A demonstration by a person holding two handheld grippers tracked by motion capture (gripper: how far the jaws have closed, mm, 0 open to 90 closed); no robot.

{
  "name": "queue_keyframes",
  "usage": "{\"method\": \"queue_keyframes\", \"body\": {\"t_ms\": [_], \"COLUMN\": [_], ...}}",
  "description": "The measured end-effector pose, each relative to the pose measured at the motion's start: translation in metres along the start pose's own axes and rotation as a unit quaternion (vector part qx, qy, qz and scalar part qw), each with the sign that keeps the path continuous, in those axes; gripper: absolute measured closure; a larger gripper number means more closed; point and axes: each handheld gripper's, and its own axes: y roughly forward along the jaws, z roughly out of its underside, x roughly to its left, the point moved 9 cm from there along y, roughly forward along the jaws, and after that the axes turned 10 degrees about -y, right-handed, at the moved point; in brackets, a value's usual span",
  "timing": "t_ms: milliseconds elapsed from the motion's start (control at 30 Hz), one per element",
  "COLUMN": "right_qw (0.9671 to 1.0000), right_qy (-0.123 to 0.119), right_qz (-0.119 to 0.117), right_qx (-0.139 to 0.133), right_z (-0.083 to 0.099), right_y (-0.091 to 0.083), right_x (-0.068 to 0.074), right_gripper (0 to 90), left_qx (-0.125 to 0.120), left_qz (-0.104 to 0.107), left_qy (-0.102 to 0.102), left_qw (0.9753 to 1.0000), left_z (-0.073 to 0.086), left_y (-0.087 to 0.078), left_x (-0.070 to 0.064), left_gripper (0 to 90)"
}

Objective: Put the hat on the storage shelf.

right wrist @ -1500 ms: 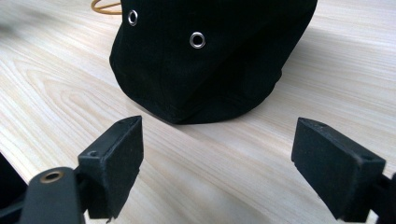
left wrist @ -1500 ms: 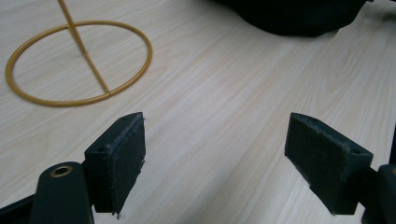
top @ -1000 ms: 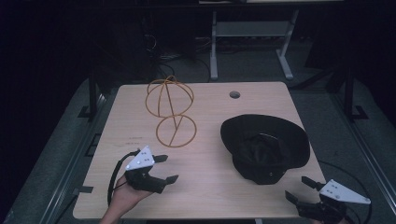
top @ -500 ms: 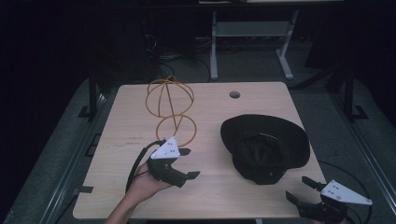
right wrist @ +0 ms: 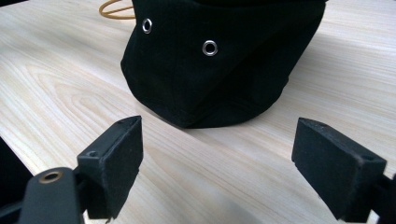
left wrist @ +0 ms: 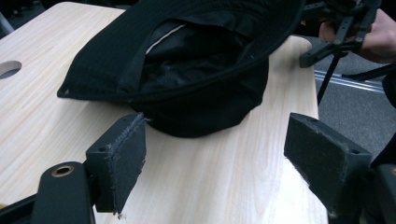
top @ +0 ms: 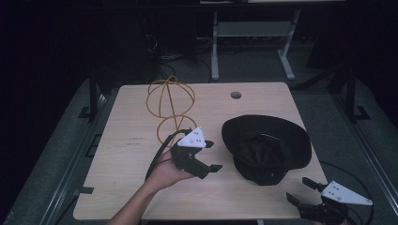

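Left gripper (top: 210, 157): jaws spread, aimed at black hat (top: 265, 147).
Right gripper (top: 300, 193): jaws spread, near the hat.
Wire stand (top: 171, 108): upright behind the left gripper on table (top: 126, 140).

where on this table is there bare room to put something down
Bare wood runs along the table's left side, left of the wire stand, and across the far right corner beyond the black hat near the cable hole. The middle is crowded: the left gripper sits between stand and hat.
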Motion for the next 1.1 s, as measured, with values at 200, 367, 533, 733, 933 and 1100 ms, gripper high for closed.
{"method": "queue_keyframes", "body": {"t_ms": [200, 367, 533, 733, 933, 1100], "right_qw": [1.0, 1.0, 1.0, 1.0, 0.9999, 0.9999], "right_qy": [0.002, 0.002, 0.0, 0.001, 0.0, 0.0], "right_qz": [-0.001, -0.003, -0.004, -0.007, -0.008, -0.011], "right_qx": [-0.004, -0.005, -0.005, -0.004, -0.007, -0.008], "right_z": [0.0, -0.001, -0.001, 0.0, -0.002, -0.002], "right_y": [-0.001, -0.001, -0.001, 0.0, -0.001, -0.001], "right_x": [0.0, 0.001, 0.001, 0.001, 0.002, 0.002], "right_gripper": [16.0, 16.0, 16.0, 16.1, 16.1, 16.1], "left_qx": [0.01, 0.028, 0.039, 0.047, 0.076, 0.109], "left_qz": [0.001, 0.005, 0.01, 0.011, 0.008, 0.0], "left_qy": [0.019, 0.033, 0.045, 0.058, 0.064, 0.09], "left_qw": [0.9998, 0.999, 0.9982, 0.9971, 0.995, 0.9899], "left_z": [-0.013, -0.02, -0.024, -0.029, -0.027, -0.022], "left_y": [0.008, 0.017, 0.026, 0.034, 0.049, 0.064], "left_x": [-0.004, -0.009, -0.014, -0.02, -0.018, -0.015], "left_gripper": [20.4, 20.5, 20.5, 19.5, 19.8, 27.5]}}
